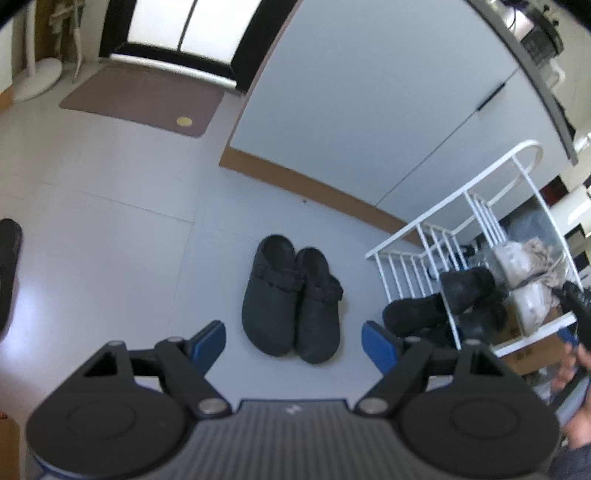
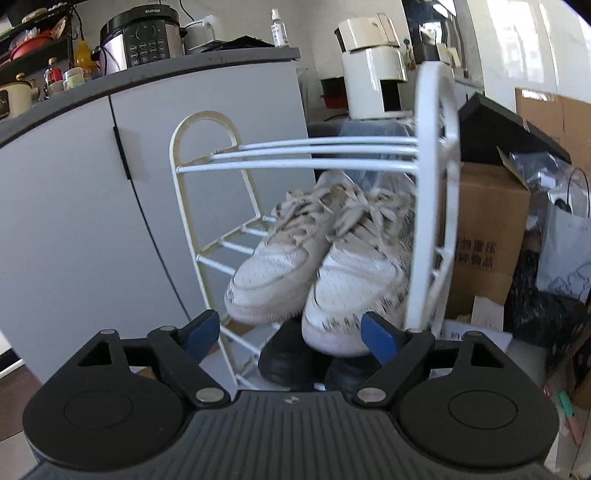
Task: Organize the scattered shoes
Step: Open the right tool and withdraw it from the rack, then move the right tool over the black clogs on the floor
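Both fingers (image 1: 293, 341) (image 2: 291, 334) are wide open, holding nothing; white sneakers (image 2: 317, 266) sit racked, and black clogs (image 1: 291, 302) mid-frame we must still shelve.

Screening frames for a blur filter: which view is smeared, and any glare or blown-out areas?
Right wrist view: motion blur streaks the white sneakers and the near upright of the white shoe rack; the window at top right is overexposed. Left wrist view: mostly sharp on the black clogs; the glass door is blown out, with a soft sheen on the floor at left. Both show strong fisheye bending.
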{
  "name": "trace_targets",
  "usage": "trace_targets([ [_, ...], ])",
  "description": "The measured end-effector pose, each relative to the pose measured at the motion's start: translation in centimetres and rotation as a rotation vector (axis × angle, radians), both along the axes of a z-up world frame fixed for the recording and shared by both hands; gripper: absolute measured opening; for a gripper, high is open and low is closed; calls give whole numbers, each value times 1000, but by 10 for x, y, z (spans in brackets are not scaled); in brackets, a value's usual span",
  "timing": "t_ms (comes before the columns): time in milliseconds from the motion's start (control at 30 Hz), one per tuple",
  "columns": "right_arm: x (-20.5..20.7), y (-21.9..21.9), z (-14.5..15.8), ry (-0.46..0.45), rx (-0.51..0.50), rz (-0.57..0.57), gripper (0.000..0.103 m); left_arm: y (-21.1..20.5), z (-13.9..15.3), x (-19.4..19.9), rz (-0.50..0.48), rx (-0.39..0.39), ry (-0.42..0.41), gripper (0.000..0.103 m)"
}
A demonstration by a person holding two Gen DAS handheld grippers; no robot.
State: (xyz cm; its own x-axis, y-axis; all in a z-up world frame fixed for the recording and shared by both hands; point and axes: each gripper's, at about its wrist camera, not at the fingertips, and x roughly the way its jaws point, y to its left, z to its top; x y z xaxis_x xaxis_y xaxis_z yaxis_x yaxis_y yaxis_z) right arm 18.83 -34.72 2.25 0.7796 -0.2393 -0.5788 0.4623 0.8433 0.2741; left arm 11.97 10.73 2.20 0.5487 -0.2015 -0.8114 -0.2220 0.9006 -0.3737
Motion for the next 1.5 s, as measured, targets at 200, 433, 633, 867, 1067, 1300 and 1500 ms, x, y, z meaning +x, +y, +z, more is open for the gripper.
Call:
trace_targets([
  [200,-40,-5,2,48,47,53,99,-23,32,-20,-22,26,-24,83],
  [433,-70,-17,4,56,118,102,103,-52,75,-44,-64,50,-69,83],
  [633,-81,-21,8,39,165,91,103,-73,83,-37,-97,51,-88,85],
  [867,-89,-12,5,48,257,147,103,-100,52,-14,-146,61,-81,85],
  [1067,-96,2,-1,40,248,215,103,-114,17,2,-215,60,-74,85],
  [1300,-96,29,-5,130,141,309,103,-98,6,2,-186,9,-38,85],
  [1500,-104,48,14,176,119,375,103,-77,9,-3,-175,-34,-47,85],
])
